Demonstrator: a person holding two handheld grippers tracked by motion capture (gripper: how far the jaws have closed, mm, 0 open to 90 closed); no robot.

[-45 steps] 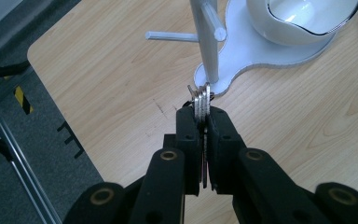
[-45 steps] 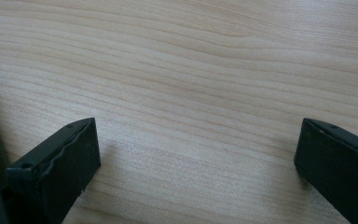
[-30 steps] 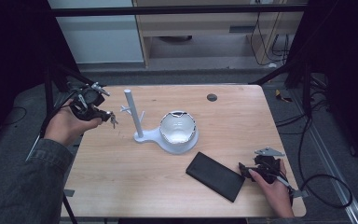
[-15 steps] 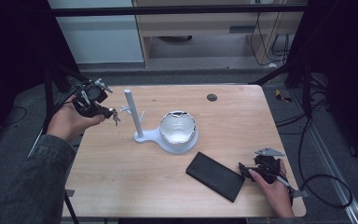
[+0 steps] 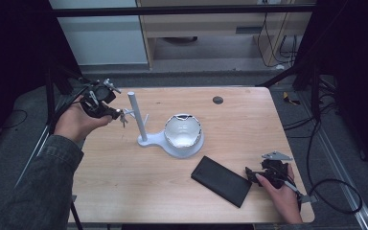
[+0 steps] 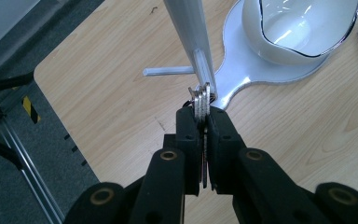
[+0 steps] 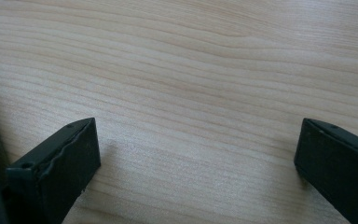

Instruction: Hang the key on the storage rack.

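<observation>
A bunch of silver keys (image 6: pixel 201 99) is pinched between the jaws of my left gripper (image 6: pixel 204 119), which is shut on it. The keys hang right beside a short peg (image 6: pixel 205 74) on the white post (image 6: pixel 189 28) of a stand. In the high view the left gripper (image 5: pixel 117 114) is held above the table's left edge, just left of the post (image 5: pixel 136 115), with the keys (image 5: pixel 123 118) at its tip. My right gripper (image 5: pixel 253 176) rests on the table at the front right, its jaws wide apart over bare wood (image 7: pixel 196 154).
The stand's flat white base (image 5: pixel 153 141) carries a white bowl (image 5: pixel 183 132) with a shiny rim. A black flat slab (image 5: pixel 222 180) lies just left of the right gripper. A small dark disc (image 5: pixel 217 100) sits near the table's far edge.
The left gripper has drifted slightly right with the keys, closer to the post. The right hand has stayed put.
</observation>
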